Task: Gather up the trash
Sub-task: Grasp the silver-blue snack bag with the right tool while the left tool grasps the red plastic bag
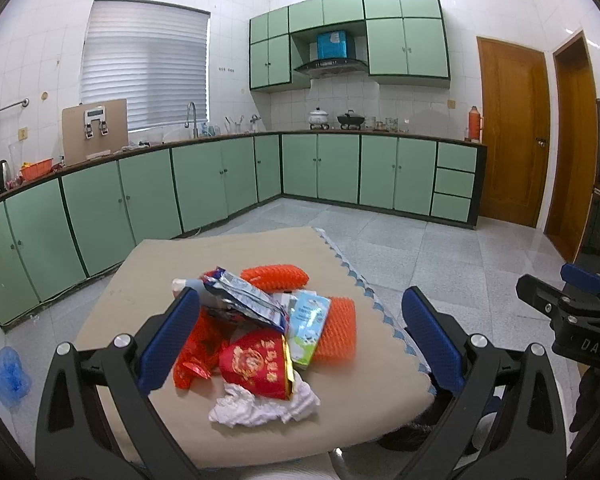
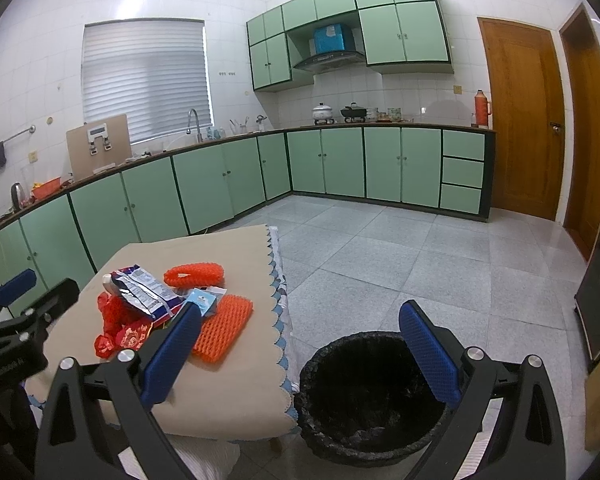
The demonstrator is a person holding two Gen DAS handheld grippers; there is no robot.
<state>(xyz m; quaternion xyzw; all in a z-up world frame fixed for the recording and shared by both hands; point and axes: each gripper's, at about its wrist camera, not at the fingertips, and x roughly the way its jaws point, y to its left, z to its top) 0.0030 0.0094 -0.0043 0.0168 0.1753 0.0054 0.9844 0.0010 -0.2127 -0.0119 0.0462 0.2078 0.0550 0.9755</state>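
Trash litters the beige-clothed table in a green-cabinet kitchen; both hand-held grippers gape empty.

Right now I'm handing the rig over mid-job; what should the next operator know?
Left claw: open, empty, hovering over the trash pile.
Right claw: open, empty, over the table edge beside the bin.
Trash on the table: two orange foam nets, silver snack wrapper, milk carton, red packet, red plastic, white tissue.
Black-lined bin on the floor right of the table; no trash visible inside.
Done: nothing apparent. Left: everything.
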